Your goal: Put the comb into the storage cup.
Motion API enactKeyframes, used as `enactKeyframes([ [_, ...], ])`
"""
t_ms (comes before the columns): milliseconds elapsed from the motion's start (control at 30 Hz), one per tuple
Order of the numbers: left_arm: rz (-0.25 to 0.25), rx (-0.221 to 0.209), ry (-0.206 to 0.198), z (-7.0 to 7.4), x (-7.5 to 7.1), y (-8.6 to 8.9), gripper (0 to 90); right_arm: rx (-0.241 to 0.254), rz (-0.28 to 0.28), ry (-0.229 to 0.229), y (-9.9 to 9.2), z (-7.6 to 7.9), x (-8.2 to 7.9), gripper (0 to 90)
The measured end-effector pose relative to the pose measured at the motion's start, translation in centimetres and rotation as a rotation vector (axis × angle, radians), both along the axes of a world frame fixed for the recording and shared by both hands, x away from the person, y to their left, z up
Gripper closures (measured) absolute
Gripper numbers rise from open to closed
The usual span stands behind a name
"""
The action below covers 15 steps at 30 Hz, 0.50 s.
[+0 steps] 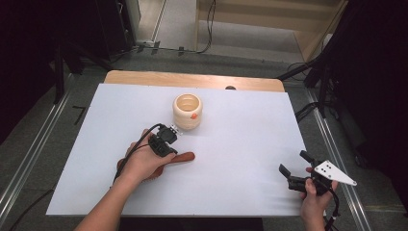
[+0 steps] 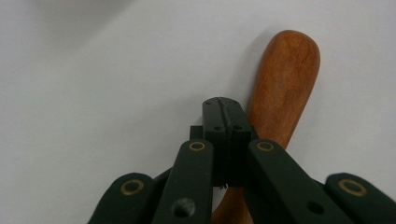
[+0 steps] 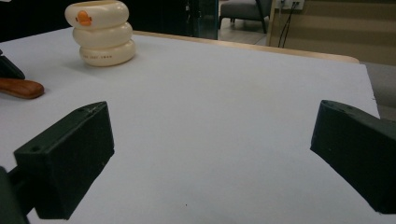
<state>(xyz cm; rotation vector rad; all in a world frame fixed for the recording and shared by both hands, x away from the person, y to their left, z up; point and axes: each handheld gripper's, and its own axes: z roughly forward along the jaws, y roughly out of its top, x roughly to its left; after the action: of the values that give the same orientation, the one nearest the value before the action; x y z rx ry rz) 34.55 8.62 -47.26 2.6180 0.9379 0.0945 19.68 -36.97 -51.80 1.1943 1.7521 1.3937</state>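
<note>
Both grippers checked. Left gripper [image 2: 223,112] jaws clenched together, nothing between; the wooden handle [image 2: 282,88] lies just beside and under the fingertips, near the cream cup [image 1: 187,111]. Right gripper [image 1: 293,168] released, idle. I'd open, straddle the handle squarely, then close.
</note>
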Motion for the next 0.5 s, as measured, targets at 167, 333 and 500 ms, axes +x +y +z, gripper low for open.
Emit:
enactKeyframes([
  [167, -0.007, -0.015, -0.004, 0.0, -0.8, 0.0, 90.0, 0.000, 0.000, 0.000, 0.0, 0.0, 0.0, 0.0],
  [333, -0.020, -0.016, -0.004, -0.1, -1.5, 0.0, 90.0, 0.000, -0.001, 0.001, 0.0, 0.0, 0.0, 0.0],
  [500, -0.037, -0.008, -0.016, 0.0, -2.1, 0.0, 90.0, -0.001, 0.000, 0.000, 0.0, 0.0, 0.0, 0.0],
])
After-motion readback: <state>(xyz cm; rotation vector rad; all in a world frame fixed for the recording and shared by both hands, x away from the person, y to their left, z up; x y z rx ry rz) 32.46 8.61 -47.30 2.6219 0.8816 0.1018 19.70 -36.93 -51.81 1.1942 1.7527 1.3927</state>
